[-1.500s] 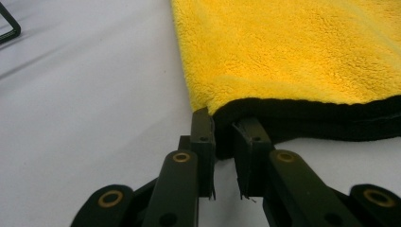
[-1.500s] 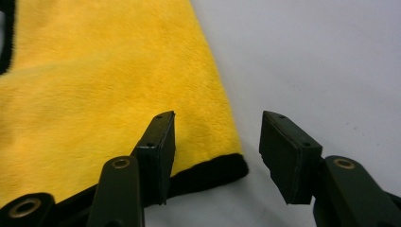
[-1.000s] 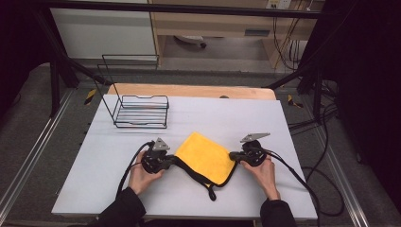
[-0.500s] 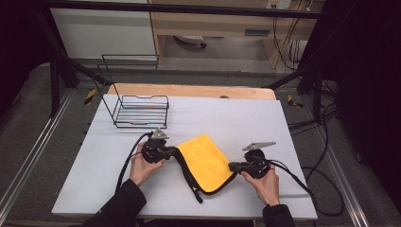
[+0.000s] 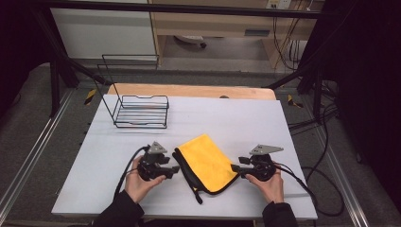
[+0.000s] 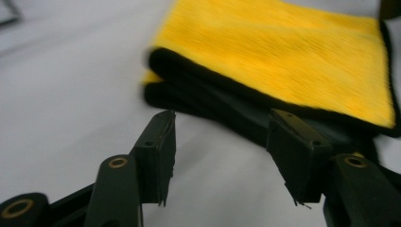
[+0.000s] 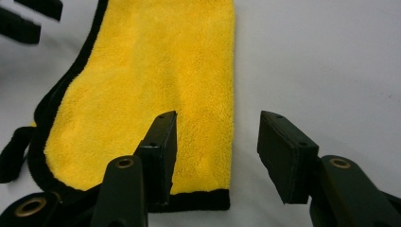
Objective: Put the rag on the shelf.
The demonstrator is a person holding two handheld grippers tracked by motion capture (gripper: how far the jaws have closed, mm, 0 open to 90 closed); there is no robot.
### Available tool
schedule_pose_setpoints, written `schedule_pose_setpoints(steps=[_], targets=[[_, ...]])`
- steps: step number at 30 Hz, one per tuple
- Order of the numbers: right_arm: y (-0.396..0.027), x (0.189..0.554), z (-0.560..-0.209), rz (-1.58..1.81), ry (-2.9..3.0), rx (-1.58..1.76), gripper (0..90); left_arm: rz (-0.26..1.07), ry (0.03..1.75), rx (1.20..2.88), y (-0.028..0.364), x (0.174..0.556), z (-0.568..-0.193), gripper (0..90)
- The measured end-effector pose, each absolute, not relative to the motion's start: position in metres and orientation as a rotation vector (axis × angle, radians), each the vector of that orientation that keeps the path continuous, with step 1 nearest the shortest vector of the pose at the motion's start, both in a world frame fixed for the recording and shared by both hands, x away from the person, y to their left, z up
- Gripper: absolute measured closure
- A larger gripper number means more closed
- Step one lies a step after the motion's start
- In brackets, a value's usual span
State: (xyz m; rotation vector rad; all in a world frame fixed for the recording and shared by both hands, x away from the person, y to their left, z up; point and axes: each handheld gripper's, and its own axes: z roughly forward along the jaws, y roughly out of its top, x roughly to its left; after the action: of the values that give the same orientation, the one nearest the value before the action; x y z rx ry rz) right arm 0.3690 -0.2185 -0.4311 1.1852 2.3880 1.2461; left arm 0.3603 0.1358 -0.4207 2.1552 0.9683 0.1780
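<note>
The yellow cloth [image 5: 208, 163] now lies folded over into a narrower strip, slanting from the far left toward the near right, with its black edging showing along the left side and a black tail trailing off the near end; a second ago it was spread wider between the two tools. The left gripper [image 5: 174, 169] has let go: its jaws have just been opening and now stand apart just short of the cloth's black-edged fold, nothing between them. The right gripper [image 5: 233, 168] has likewise just been opening, its jaws standing apart over the cloth's corner without pinching it. Both hands have drawn slightly away from the cloth.
</note>
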Motion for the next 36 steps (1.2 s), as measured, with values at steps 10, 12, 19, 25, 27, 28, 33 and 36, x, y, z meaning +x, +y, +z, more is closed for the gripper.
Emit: schedule_pose_setpoints(steps=[10,12,19,25,27,28,33,36], targets=[[-0.226,0.362,-0.432,1.204,2.361,1.14,41.1,0.096,0.911,2.189,0.076,0.345,-0.43,54.3],[-0.227,0.361,-0.432,1.203,2.359,1.122,39.2,0.096,0.929,2.188,0.069,0.345,-0.434,54.6],[-0.226,0.359,-0.432,1.231,2.348,1.124,35.8,0.125,0.962,2.193,0.06,0.344,-0.442,68.5],[-0.225,0.359,-0.432,1.237,2.351,1.121,35.8,0.091,0.934,2.207,0.062,0.346,-0.44,85.9],[-0.225,0.358,-0.432,1.238,2.353,1.119,35.8,0.084,0.923,2.204,0.065,0.347,-0.438,86.8],[-0.225,0.358,-0.432,1.237,2.356,1.119,35.7,0.078,0.919,2.2,0.068,0.347,-0.436,87.0],[-0.225,0.358,-0.431,1.242,2.358,1.121,34.7,0.053,0.916,2.176,0.084,0.348,-0.426,87.3],[-0.225,0.358,-0.432,1.237,2.357,1.119,33.9,0.082,0.899,2.202,0.089,0.345,-0.421,87.3]])
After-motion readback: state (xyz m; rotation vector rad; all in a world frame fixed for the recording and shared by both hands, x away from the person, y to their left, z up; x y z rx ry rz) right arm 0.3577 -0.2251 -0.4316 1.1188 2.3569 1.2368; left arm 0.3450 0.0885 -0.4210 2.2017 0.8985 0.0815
